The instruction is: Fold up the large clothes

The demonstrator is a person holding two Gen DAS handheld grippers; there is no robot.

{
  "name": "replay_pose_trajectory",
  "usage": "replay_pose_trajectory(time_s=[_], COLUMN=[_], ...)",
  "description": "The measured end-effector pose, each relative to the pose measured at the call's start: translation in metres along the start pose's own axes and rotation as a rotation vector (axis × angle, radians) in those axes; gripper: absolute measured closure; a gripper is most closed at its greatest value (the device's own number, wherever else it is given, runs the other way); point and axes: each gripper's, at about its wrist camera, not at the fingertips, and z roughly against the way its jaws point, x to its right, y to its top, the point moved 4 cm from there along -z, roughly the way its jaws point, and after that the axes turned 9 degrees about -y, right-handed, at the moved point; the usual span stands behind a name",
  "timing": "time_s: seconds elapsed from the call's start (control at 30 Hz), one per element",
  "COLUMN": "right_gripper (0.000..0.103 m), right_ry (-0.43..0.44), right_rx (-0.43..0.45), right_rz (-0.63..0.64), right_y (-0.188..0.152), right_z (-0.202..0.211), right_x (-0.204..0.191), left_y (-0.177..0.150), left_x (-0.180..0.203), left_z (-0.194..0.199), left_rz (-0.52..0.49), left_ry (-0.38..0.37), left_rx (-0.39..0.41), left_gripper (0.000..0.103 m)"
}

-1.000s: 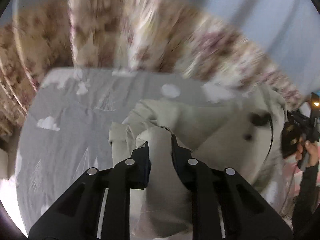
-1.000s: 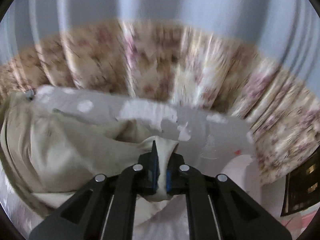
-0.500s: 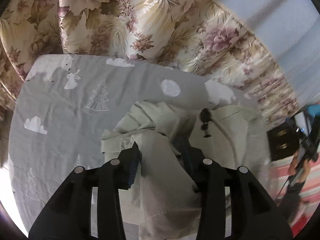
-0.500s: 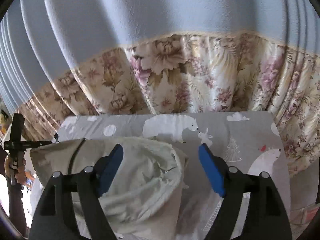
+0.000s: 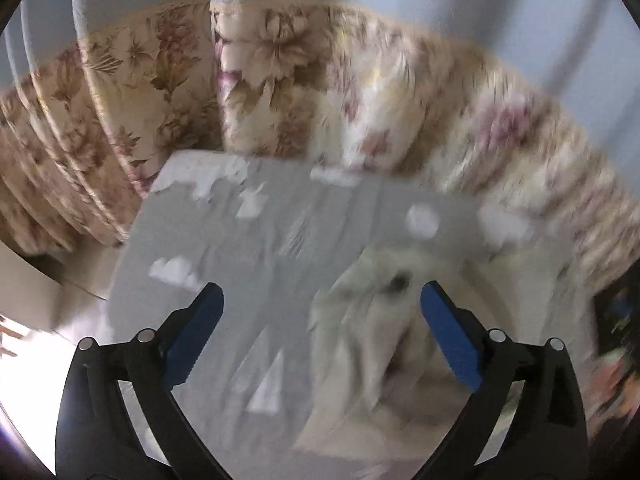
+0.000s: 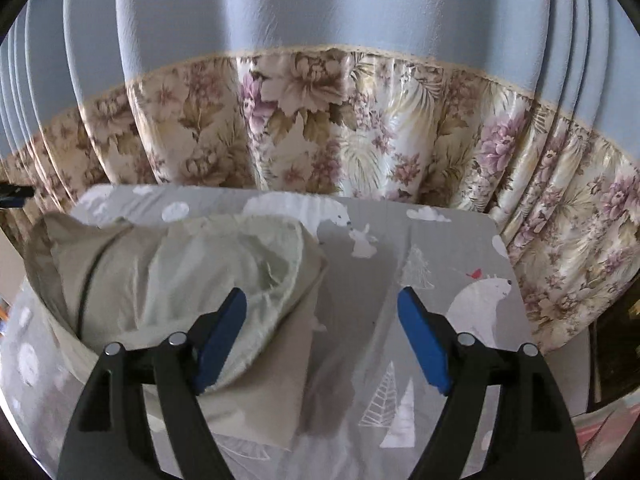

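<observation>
A beige garment (image 6: 172,280) lies in a loose heap on the grey printed sheet (image 6: 420,248), with a dark cord running down its left side. In the right wrist view it fills the left half, and my right gripper (image 6: 322,336) stands open just right of its edge, nothing between the blue pads (image 6: 218,338). In the blurred left wrist view the same garment (image 5: 384,344) lies at the lower right with a dark button on it. My left gripper (image 5: 320,332) hangs above the sheet (image 5: 248,248), its jaws still opening, wide apart and gripping nothing.
A floral curtain (image 6: 320,128) with a plain blue upper part hangs behind the bed's far edge. The sheet's right corner (image 6: 490,226) drops off towards dark furniture (image 6: 616,344). In the left wrist view the floor (image 5: 36,308) shows past the bed's left edge.
Both grippers let go of the beige garment and opened wide. The cloth dropped onto the sheet. The left gripper rose and tilted up, the right one drew off to the right.
</observation>
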Motion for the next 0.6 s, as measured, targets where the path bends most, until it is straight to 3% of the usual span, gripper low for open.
replay_pose_trajectory(time_s=[0.1, 0.27, 0.4, 0.53, 0.57, 0.6], right_gripper=[0.024, 0.024, 0.024, 0.025, 0.038, 0.063], right_ry=[-0.015, 0.052, 0.084, 0.007, 0.014, 0.025], right_rx=[-0.01, -0.049, -0.083, -0.123, -0.129, -0.135], right_rz=[0.032, 0.052, 0.086, 0.132, 0.124, 0.118], right_y=[-0.015, -0.027, -0.026, -0.024, -0.024, -0.024], right_z=[-0.004, -0.016, -0.033, -0.061, -0.067, -0.071], right_x=[-0.002, -0.017, -0.038, -0.05, -0.049, -0.049], left_y=[-0.048, -0.113, -0.124, -0.1, -0.093, -0.084], left_x=[0.005, 0.011, 0.037, 0.057, 0.059, 0.061], left_z=[0.0, -0.004, -0.02, -0.041, -0.047, -0.056], left_rz=[-0.092, -0.169, -0.227, -0.198, -0.178, -0.151], left_ry=[0.02, -0.019, -0.067, -0.087, -0.101, -0.117], left_rx=[0.01, 0.023, 0.006, 0.018, 0.018, 0.009], left_gripper=[0.005, 0.005, 0.005, 0.005, 0.005, 0.005])
